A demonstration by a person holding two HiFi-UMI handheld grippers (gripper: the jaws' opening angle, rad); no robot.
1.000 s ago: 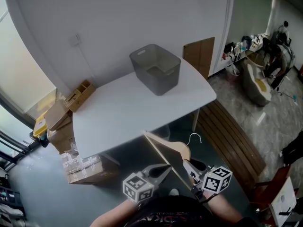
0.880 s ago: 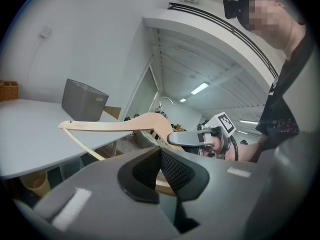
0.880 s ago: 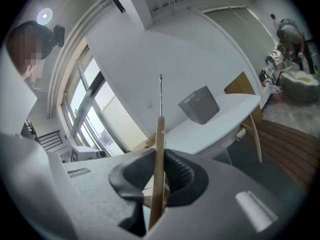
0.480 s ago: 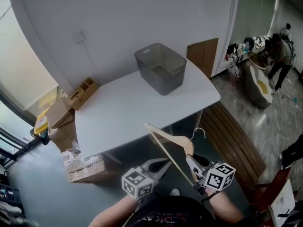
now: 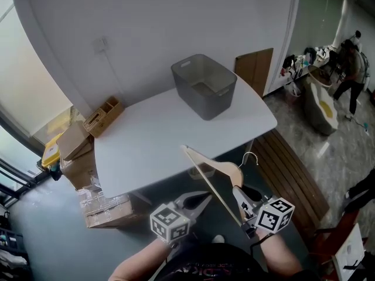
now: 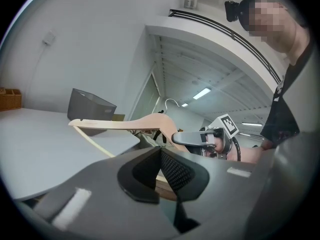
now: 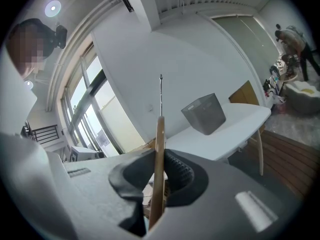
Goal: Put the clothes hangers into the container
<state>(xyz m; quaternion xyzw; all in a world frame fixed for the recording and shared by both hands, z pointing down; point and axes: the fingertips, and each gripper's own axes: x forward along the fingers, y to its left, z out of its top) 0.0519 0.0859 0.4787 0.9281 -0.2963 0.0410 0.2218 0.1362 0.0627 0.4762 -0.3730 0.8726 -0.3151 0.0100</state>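
At the near edge of the counter (image 5: pixel 146 151), in the air and off its surface: one wooden clothes hanger (image 5: pixel 212 170) with a metal hook, its long bar slanting from the edge of the white top down towards the person, hook pointing to the right. Right hand-held gripper (image 5: pixel 237 193): jaws closed on the hanger near its shoulder; its own view shows the wood standing edge-on between the two pads, with the wire hook rising straight above. Left hand-held gripper (image 5: pixel 206 200): jaws brought together, nothing between the pads; it sits just beside the hanger's lower bar, and its own view shows the hanger crossing just beyond the jaw tips, with the right gripper clamped on it past that. Whether the left tips touch the bar cannot be told. Container (image 5: pixel 205 86): grey plastic bin, upright, open top, standing on the far right part of the counter near the wall, well apart from the hanger and from both grippers. On the floor left of the counter: stacked cardboard boxes (image 5: pixel 76 154) and a small wooden organiser (image 5: pixel 102 116) against the wall. Behind the container: a brown board (image 5: pixel 253 69) leaning on the wall. On the floor to the right: a slatted wooden panel (image 5: pixel 290 177). Far right background: a person (image 5: pixel 353 60) standing, small in view.
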